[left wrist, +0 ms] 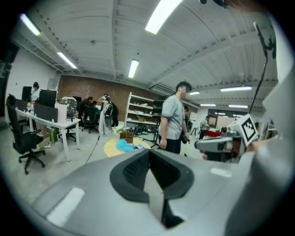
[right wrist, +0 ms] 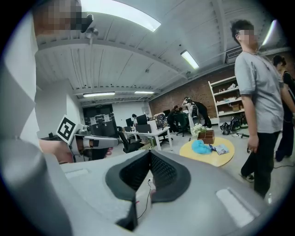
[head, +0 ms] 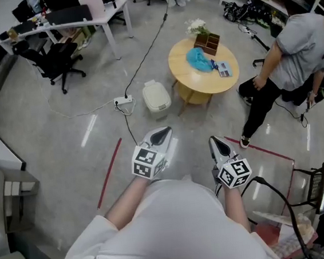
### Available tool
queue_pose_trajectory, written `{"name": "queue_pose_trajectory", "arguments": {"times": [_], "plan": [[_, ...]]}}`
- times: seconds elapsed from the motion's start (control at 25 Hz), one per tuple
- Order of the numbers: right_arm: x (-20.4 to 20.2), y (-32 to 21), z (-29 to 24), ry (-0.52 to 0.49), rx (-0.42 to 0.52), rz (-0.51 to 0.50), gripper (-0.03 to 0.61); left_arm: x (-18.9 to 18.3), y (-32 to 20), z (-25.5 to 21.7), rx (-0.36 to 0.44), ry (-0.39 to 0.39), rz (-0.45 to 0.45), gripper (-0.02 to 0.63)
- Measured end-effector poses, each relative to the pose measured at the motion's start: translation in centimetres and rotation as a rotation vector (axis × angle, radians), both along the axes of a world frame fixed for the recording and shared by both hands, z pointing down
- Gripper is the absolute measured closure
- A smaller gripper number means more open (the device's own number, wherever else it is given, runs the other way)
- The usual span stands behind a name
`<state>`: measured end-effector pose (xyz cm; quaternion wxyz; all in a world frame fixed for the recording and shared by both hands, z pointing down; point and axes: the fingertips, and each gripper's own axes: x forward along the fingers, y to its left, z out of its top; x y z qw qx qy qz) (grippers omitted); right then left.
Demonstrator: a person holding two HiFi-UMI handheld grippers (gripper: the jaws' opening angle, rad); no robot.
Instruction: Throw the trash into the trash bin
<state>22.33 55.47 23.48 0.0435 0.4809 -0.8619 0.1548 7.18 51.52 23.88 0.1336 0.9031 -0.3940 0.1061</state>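
A: Head view: we log the blue trash [head: 199,59] at the middle of the surface [head: 182,75], beside the wooden box [head: 207,42]. It is crumpled, long axis slanting far-left to near-right, no clear front. The bin [head: 156,95] stands on the floor off the left edge.

B: Left gripper view: left claw [left wrist: 150,154] pinched together, empty.

A: Right gripper view: right claw [right wrist: 150,156] likewise. We judge: approach, spread one claw, pinch across the short side.

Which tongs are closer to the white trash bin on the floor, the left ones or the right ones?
Left. The left tongs point toward the trash bin, which stands straight ahead of their tips. The right tongs are farther back and off to its right.
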Motion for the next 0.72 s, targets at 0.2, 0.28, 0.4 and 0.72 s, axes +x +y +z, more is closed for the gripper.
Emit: {"name": "queue_pose_trajectory", "arguments": {"times": [0.2,0.28,0.4,0.72], "plan": [[-0.7,0.0,0.1,-0.002,-0.004,-0.016,0.580,-0.4,-0.3,-0.2,0.007,0.000,0.000,0.609],[-1.1,-0.1,0.2,0.000,-0.004,-0.023,0.580,-0.7,-0.5,-0.2,0.008,-0.001,-0.001,0.609],[-1.7,-0.2,0.2,-0.003,-0.004,-0.029,0.579,-1.0,-0.6,-0.1,0.001,-0.002,0.002,0.610],[-2.9,0.0,-0.2,-0.034,0.018,-0.029,0.578,-2.0,-0.6,0.1,-0.024,0.031,0.018,0.609]]}}
